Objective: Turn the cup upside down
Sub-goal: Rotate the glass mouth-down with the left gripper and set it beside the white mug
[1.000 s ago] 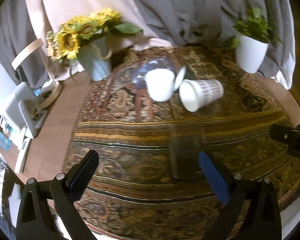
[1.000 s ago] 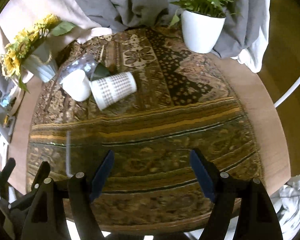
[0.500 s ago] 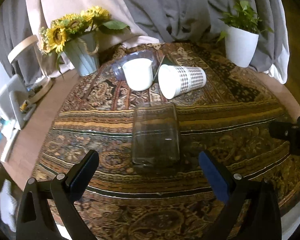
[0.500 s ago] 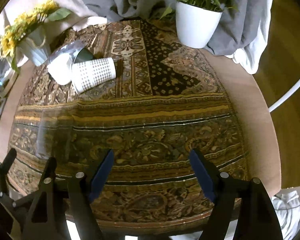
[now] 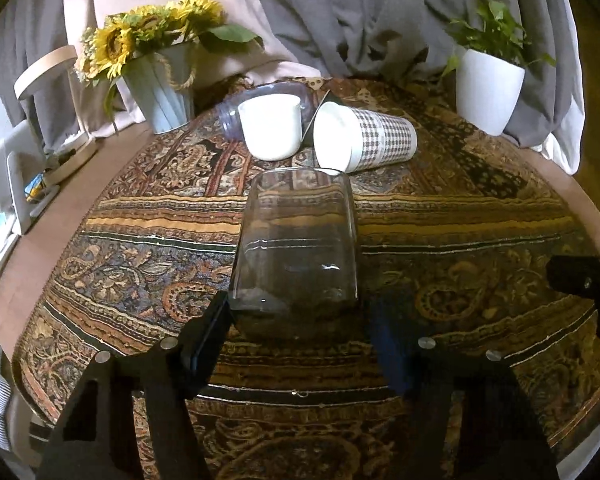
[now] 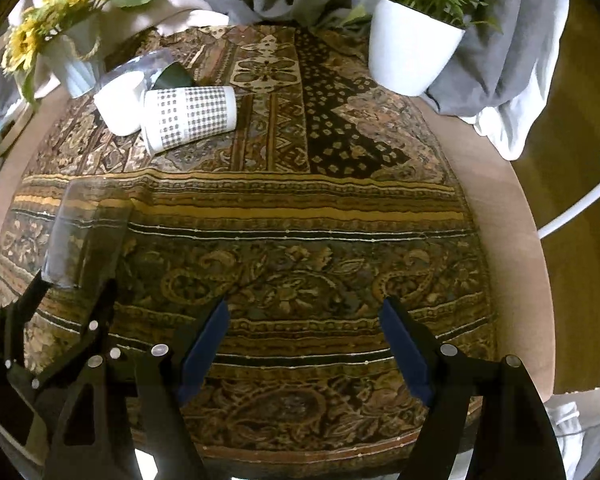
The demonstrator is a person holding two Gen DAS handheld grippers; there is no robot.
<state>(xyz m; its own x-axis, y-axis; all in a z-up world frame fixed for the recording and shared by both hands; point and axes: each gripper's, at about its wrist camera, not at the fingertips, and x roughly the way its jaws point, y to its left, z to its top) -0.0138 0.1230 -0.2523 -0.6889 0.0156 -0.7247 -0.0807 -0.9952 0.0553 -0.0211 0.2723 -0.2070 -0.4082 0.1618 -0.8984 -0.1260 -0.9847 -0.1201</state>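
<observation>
A clear glass cup lies on its side on the patterned cloth, its thick base toward me. My left gripper has its jaws closed in around the base, the left finger touching the glass. In the right wrist view the same glass shows at the left with the left gripper's fingers on its base. My right gripper is open and empty above the cloth near the table's front edge.
A white cup and a checked paper cup lie at the back with a clear plastic cup. A sunflower vase stands back left, a white plant pot back right. The round table's edge is at the right.
My left gripper has moved forward to the glass and its jaws have closed in around the base. The right gripper has stayed open and shifted a little.
</observation>
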